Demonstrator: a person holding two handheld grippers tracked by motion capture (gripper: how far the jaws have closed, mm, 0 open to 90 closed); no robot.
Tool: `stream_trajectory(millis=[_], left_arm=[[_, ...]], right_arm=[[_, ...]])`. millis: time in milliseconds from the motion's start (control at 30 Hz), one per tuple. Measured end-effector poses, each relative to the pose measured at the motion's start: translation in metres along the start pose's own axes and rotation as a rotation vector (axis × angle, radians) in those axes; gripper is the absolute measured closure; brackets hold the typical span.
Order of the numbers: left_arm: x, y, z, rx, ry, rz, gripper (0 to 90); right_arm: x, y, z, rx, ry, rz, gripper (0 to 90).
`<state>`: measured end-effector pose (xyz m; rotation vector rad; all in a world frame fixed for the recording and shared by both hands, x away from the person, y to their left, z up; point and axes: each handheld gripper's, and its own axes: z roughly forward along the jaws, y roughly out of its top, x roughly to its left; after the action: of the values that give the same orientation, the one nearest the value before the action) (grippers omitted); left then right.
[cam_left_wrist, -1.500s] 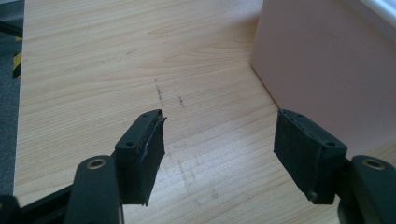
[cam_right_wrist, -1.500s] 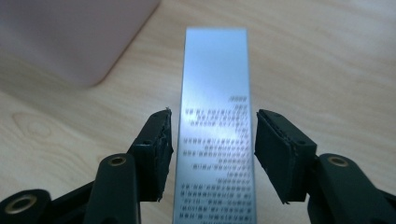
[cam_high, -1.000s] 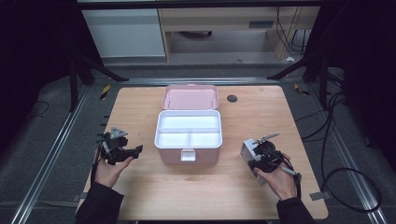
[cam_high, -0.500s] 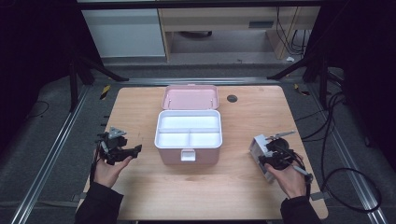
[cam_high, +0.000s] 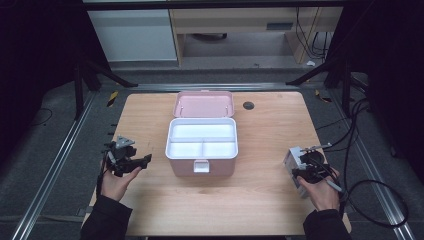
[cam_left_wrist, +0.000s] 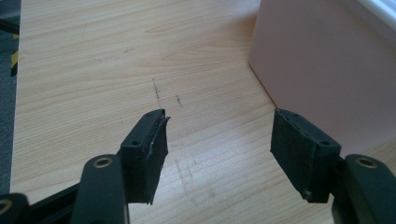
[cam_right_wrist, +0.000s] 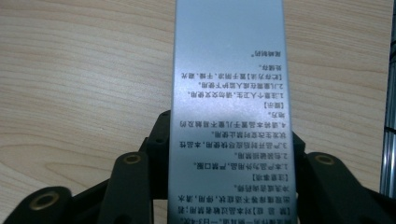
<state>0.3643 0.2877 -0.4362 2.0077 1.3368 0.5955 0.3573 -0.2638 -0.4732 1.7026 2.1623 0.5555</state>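
Because the pink box sits open in the middle of the table, its white tray is ready for filling. The right tongs pinch a small silver box near the table's right edge, likely to carry it there, while the left tongs wait wide apart beside the pink box.

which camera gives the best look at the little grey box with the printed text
The right gripper view: the grey box stands large between the right tool's jaws, its printed lines clear. The high view shows it small at that tool, print unreadable.
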Motion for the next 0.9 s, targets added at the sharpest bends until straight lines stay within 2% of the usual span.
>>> stream_trajectory(millis=[133, 233, 333, 367, 500, 733, 900], left_arm=[[0.001, 0.002, -0.004, -0.02, -0.006, -0.01, 36.5], [0.002, 0.005, -0.007, -0.037, -0.012, -0.008, 37.7], [0.001, 0.009, -0.011, -0.053, -0.023, -0.008, 38.3], [0.0, 0.01, -0.012, -0.057, -0.03, -0.007, 38.8], [-0.006, 0.019, -0.015, -0.077, -0.037, 0.026, 39.4], [-0.017, 0.033, -0.017, -0.093, -0.076, 0.068, 41.0], [-0.021, 0.047, -0.019, -0.1, -0.099, 0.124, 40.9]], right_arm=[[0.001, 0.002, -0.004, -0.072, -0.02, -0.022, 38.0], [0.0, 0.004, -0.011, -0.131, -0.037, -0.031, 35.0], [-0.003, 0.007, -0.023, -0.207, -0.027, -0.018, 33.2], [-0.004, 0.008, -0.029, -0.25, -0.025, -0.012, 33.0], [-0.003, 0.013, -0.047, -0.332, -0.006, -0.006, 29.3], [0.011, 0.024, -0.059, -0.38, 0.063, -0.057, 28.6], [0.024, 0.036, -0.063, -0.412, 0.112, -0.119, 28.7]])
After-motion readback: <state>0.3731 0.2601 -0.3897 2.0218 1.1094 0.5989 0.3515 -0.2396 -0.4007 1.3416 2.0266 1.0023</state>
